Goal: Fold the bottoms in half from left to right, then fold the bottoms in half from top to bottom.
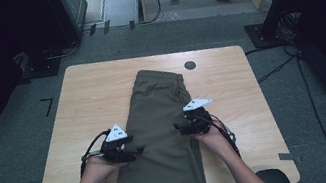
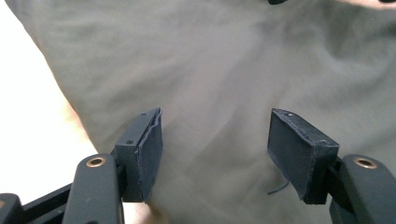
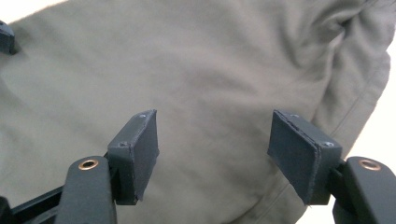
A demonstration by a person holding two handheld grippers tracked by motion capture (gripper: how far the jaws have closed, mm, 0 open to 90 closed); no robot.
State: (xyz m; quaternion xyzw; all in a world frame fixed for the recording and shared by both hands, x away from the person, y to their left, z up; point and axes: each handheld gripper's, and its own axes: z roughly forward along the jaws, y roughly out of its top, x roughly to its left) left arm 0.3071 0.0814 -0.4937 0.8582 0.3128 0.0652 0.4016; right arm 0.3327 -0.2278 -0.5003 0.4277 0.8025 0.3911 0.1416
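On the light wooden table lies a pair of olive-green trousers, folded lengthwise, the waistband at the far end and the legs running back over the near edge toward the person. From the high view the left gripper sits at the trousers' left edge and the right gripper at the right edge — each held in a hand, jaws pointing inward over the cloth. What that view cannot settle, the gripper views do: the left gripper has its jaws well apart with bare, smooth fabric between them, nothing pinched. The right gripper likewise stands open above the cloth — beside a stitched seam and rumpled folds near the fabric's edge.
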